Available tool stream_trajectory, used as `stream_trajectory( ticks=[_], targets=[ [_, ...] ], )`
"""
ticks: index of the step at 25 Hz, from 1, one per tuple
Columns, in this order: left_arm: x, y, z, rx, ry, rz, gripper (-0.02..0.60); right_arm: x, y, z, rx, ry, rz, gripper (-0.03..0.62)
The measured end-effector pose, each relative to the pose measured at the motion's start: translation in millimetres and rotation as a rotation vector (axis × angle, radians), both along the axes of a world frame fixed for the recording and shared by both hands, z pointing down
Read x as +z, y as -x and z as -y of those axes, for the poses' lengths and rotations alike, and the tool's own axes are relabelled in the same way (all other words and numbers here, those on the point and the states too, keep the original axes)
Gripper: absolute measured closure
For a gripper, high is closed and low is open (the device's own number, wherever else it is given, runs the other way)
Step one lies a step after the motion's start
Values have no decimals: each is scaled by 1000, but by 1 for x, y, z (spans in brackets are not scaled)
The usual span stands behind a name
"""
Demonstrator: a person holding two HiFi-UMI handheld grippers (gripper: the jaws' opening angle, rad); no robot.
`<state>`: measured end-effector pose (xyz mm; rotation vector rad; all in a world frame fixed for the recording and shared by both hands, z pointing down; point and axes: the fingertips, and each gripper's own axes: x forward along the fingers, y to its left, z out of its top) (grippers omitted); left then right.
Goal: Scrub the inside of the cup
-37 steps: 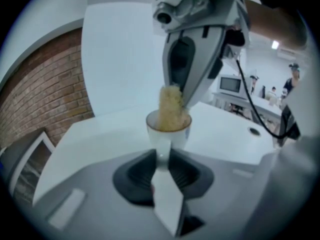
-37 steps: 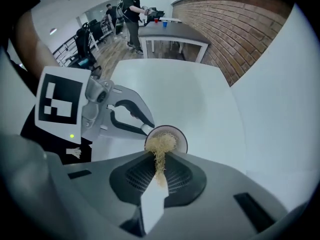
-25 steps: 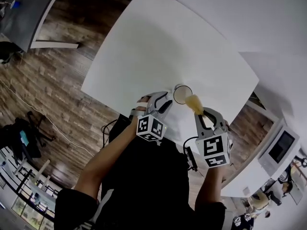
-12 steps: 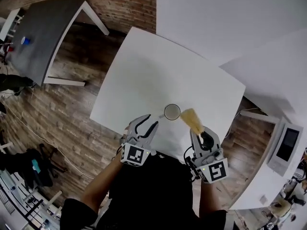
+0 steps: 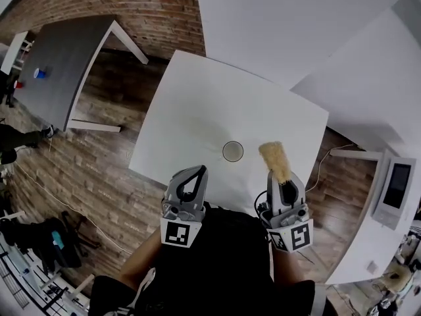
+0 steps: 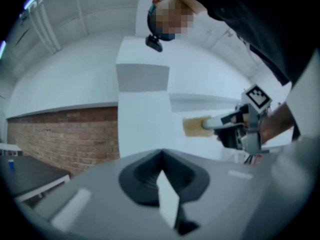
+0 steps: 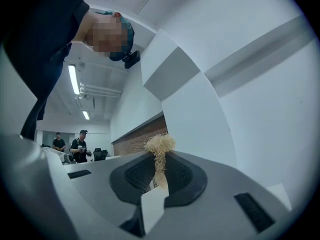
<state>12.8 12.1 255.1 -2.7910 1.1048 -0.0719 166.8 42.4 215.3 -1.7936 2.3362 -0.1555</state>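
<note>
A small round cup (image 5: 232, 151) stands upright on the white table (image 5: 197, 104), near its front edge. My left gripper (image 5: 198, 170) hangs just below and left of the cup, off the table edge, jaws shut with nothing between them; the left gripper view shows the same shut jaws of the left gripper (image 6: 161, 154). My right gripper (image 5: 281, 178) is right of the cup and apart from it, shut on a straw-coloured fibre scrubber (image 5: 273, 157) that points up-left. The scrubber (image 7: 160, 154) sits pinched between the right jaws, its tuft sticking out past them. The scrubber (image 6: 193, 127) also shows in the left gripper view.
A grey table (image 5: 59, 58) stands at the far left over a wooden floor (image 5: 99, 157), with a brick wall (image 5: 131, 5) behind. More white surfaces (image 5: 368, 91) lie to the right, and a screen device (image 5: 397, 185). Two people (image 7: 80, 146) stand far off.
Both grippers have drawn back from the cup toward my body. The left jaws, spread open before, have shut. The scrubber has moved away from the cup's rim to the right.
</note>
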Motion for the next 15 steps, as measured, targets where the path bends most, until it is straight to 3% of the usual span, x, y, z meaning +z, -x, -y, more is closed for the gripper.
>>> stream_trajectory(
  ticks=[15],
  targets=[
    [0,-10,-5,22,9,-10,578,0,0,-4,30,7,-26,559]
  ],
)
